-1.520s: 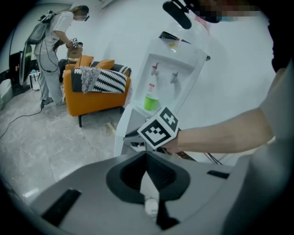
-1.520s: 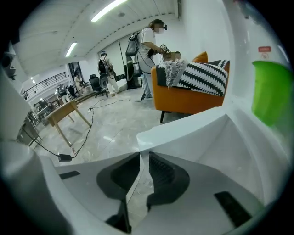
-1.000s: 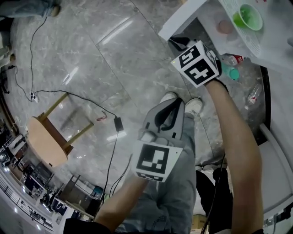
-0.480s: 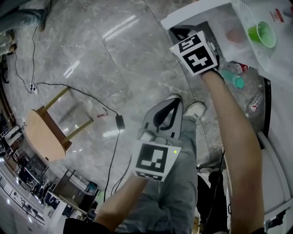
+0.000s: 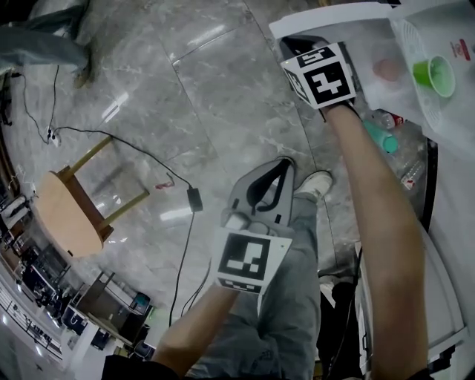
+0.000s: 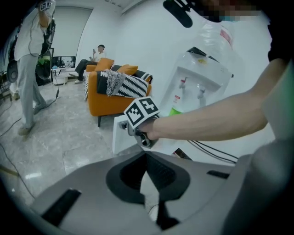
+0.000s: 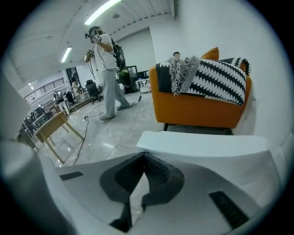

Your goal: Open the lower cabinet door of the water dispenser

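The water dispenser (image 6: 198, 75) stands at the right, and its white lower cabinet door (image 5: 326, 15) is swung out over the floor. My right gripper (image 5: 297, 46) is at the door's free edge, mostly hidden under its marker cube. In the right gripper view its jaws are shut with nothing between them, and the door's edge (image 7: 202, 144) lies just beyond the tips. I cannot tell whether they touch it. The open cabinet shows bottles (image 5: 386, 119) and a teal bottle (image 5: 380, 137). My left gripper (image 5: 269, 172) hangs shut and empty over the person's legs, well away from the door.
A green cup (image 5: 433, 74) sits on the dispenser's drip tray. A wooden stool (image 5: 70, 215) stands at the left, with a black cable (image 5: 133, 156) and adapter (image 5: 194, 199) on the marble floor. An orange sofa (image 7: 202, 105) stands behind the door, and another person (image 7: 108, 69) further back.
The right gripper has moved up the picture and away from the left one along with the door's edge. The door now lies at a wider angle from the cabinet. The left gripper shifted only slightly.
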`<control>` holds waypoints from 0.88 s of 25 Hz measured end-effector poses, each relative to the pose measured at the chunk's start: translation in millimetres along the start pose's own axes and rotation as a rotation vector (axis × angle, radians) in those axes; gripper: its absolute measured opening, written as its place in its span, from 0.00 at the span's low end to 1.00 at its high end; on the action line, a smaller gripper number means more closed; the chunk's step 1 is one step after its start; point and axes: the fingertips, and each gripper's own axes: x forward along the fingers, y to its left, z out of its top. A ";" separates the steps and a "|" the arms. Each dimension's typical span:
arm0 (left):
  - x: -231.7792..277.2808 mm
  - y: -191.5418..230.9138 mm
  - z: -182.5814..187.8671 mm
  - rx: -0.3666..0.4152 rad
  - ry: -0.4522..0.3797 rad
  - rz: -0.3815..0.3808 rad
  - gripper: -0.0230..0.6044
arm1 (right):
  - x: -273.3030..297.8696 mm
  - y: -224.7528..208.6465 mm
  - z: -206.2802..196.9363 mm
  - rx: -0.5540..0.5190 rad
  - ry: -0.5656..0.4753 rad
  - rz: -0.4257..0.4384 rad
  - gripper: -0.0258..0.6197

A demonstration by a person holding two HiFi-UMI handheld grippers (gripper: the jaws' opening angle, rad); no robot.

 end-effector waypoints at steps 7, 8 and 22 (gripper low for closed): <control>-9.7 7.7 6.8 -0.053 -0.010 0.035 0.05 | -4.8 -1.5 4.2 0.051 -0.004 0.000 0.06; -10.2 7.5 6.2 -0.036 -0.012 0.031 0.05 | -8.6 0.1 4.2 0.055 -0.011 0.007 0.06; -25.1 -25.5 30.1 0.075 -0.056 -0.015 0.05 | -103.1 25.2 26.0 0.173 -0.192 0.097 0.06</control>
